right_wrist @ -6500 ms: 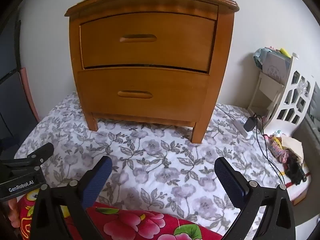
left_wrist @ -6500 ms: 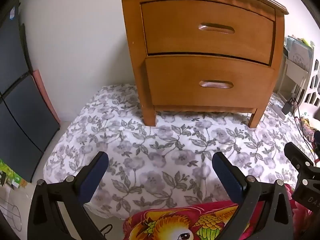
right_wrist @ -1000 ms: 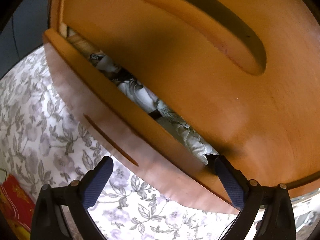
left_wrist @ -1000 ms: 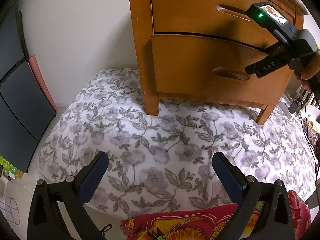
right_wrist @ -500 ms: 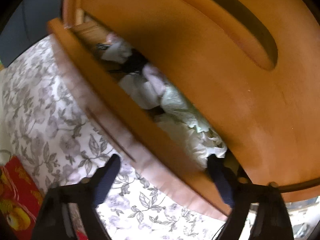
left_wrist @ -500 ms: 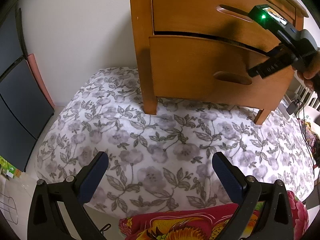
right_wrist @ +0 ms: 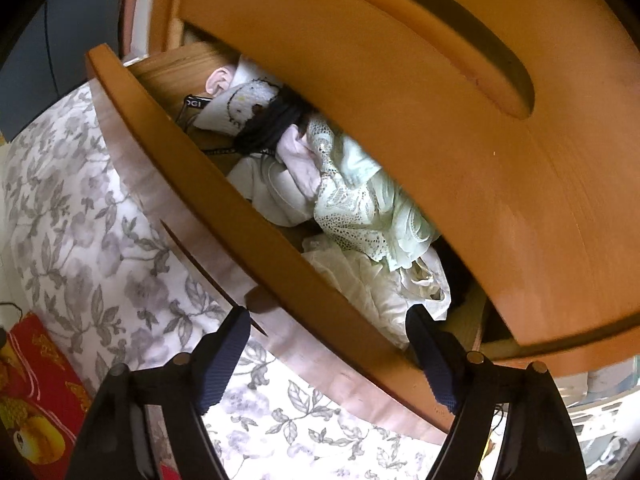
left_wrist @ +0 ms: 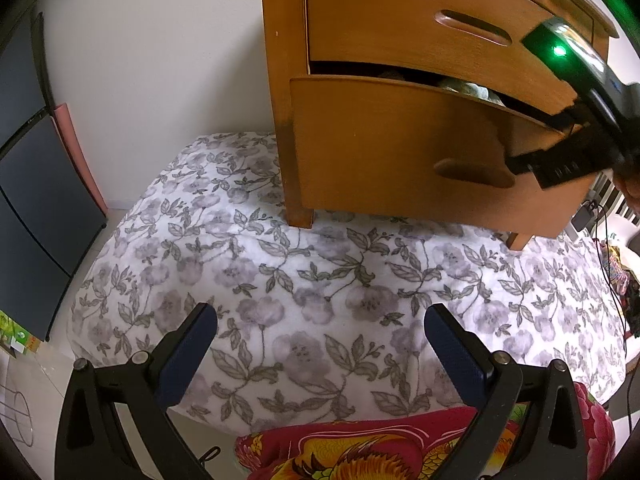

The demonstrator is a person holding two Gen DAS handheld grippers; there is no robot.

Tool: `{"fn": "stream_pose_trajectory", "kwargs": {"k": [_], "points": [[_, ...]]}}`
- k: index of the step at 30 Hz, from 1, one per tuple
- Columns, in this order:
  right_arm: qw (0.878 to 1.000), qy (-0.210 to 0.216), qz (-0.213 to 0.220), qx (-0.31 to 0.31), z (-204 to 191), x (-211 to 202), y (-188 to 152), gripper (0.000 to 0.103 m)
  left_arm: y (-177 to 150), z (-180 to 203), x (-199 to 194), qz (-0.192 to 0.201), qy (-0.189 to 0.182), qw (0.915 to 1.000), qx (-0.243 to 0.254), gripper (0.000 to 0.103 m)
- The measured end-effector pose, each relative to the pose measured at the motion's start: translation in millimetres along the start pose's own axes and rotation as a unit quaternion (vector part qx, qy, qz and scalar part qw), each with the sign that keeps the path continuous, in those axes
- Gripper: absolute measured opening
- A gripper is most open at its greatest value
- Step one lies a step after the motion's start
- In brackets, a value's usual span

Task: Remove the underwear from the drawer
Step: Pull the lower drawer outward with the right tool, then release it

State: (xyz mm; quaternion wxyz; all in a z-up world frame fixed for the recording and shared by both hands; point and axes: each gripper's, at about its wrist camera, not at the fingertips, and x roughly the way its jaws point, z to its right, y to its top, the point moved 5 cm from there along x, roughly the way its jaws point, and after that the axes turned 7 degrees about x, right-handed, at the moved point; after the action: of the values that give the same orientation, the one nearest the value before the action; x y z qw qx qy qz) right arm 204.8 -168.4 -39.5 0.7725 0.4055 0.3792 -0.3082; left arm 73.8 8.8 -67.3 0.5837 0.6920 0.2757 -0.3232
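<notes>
The wooden nightstand stands on a floral bedspread. Its lower drawer is pulled partway out. Inside lies crumpled underwear: a pale green lacy piece, white pieces, a pale pink one and a black one. My right gripper straddles the drawer front, one finger on the outer face by the handle slot and the other inside, shut on it. The left wrist view shows that gripper's body at the drawer's top edge. My left gripper hangs open over the bedspread, holding nothing.
The floral bedspread spreads in front of the nightstand. A red patterned cloth lies at the near edge. Dark panels stand at the left. A cable and a charger lie at the right. The upper drawer overhangs the clothes.
The lower drawer has slid farther out, uncovering more of the underwear. The right gripper's jaws have narrowed onto the drawer front. The left gripper has stayed put.
</notes>
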Motion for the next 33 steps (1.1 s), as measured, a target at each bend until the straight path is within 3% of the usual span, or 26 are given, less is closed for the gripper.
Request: {"fn": "stream_pose_trajectory", "kwargs": {"k": [12,33], "points": [[1.0,0.005,0.017,-0.021,-24.5,-35.4,-37.9,0.082,-4.3,1.0,-8.7,0.003,0.003,1.0,-0.003,0.103],[0.999,0.024,0.026,-0.025,-27.0,-92.9,-63.7,0.082,0.0,-6.4,-9.8,0.004,-0.001,1.0,-0.007,0.103]]}}
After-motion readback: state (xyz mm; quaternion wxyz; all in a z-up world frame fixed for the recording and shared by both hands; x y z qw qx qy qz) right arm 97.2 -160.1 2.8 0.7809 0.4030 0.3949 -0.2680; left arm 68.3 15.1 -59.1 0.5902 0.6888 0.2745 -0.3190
